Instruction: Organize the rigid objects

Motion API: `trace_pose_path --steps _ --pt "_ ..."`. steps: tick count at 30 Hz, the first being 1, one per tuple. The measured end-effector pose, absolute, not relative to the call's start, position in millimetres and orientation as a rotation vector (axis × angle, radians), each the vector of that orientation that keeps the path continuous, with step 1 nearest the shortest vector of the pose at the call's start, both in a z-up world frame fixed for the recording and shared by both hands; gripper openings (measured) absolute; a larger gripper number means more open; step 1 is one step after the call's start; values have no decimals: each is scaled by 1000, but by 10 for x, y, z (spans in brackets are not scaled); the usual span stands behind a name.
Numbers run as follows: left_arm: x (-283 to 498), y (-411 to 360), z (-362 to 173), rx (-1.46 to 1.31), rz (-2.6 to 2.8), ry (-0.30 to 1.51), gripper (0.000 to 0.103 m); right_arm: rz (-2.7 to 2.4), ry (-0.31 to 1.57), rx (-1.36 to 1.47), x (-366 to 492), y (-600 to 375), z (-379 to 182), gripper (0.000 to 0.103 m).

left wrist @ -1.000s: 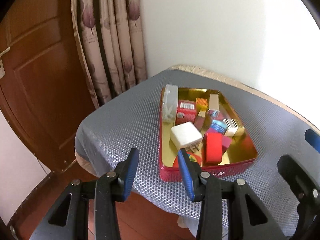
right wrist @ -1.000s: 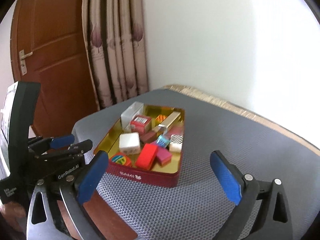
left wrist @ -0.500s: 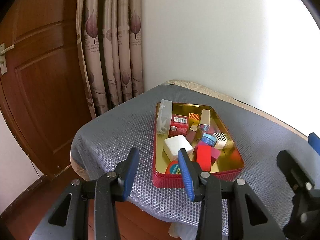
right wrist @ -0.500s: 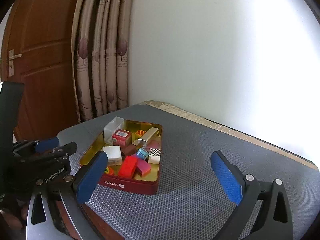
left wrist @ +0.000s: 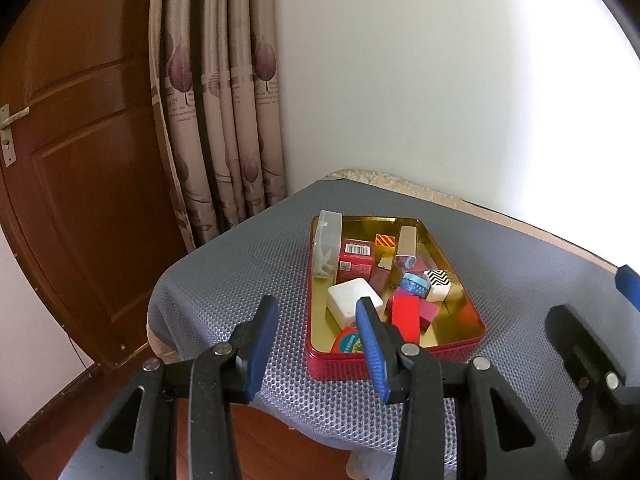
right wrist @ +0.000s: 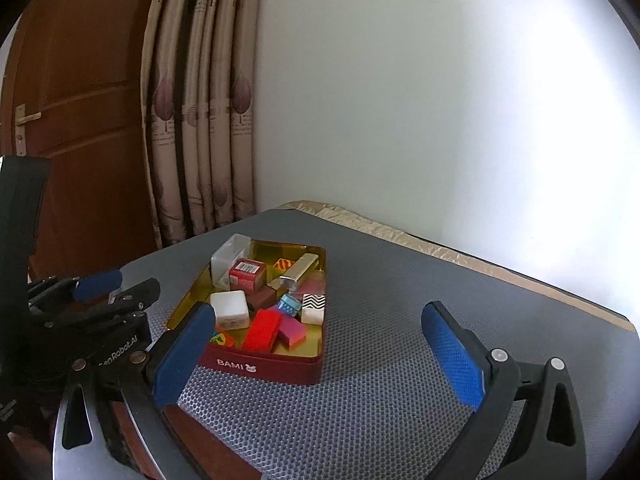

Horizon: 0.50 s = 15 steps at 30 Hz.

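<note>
A red tin with a gold inside (left wrist: 456, 350) (right wrist: 280, 366) stands on the grey mesh-covered table (left wrist: 240, 280) (right wrist: 400, 340). It holds several small rigid things: a white charger block (left wrist: 352, 300) (right wrist: 230, 308), a red block (left wrist: 406, 316) (right wrist: 262, 330), a red box with a barcode (left wrist: 356, 256) (right wrist: 248, 272), a clear plastic case (left wrist: 328, 240) (right wrist: 230, 254) and a gold bar (left wrist: 407, 244) (right wrist: 296, 270). My left gripper (left wrist: 316, 340) is open and empty, before the tin's near left corner. My right gripper (right wrist: 316, 356) is wide open and empty, above the table near the tin.
A brown wooden door (left wrist: 80, 160) and patterned curtains (left wrist: 224, 100) stand left of the table. A white wall (right wrist: 440, 100) runs behind it. The table's rounded front edge (left wrist: 168, 304) drops to a wooden floor (left wrist: 60, 408).
Both grippers have drawn back and risen from the tin, so it looks smaller and farther. The jaws have kept their openings. The tin's contents have not moved.
</note>
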<state>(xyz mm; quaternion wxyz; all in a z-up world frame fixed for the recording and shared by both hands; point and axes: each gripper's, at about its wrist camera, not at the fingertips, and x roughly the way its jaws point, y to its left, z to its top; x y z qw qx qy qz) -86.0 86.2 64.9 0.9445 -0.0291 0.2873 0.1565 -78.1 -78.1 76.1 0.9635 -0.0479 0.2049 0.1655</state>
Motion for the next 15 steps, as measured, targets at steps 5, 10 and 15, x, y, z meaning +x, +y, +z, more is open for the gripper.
trace_pose_path --steps 5,10,15 --pt "-848 883 646 -61 317 589 41 332 405 -86 -785 -803 776 102" --pt "-840 866 639 -56 299 598 41 339 419 -94 -770 -774 750 102" --pt "-848 884 647 -63 298 596 41 352 418 -105 -785 -750 755 103"
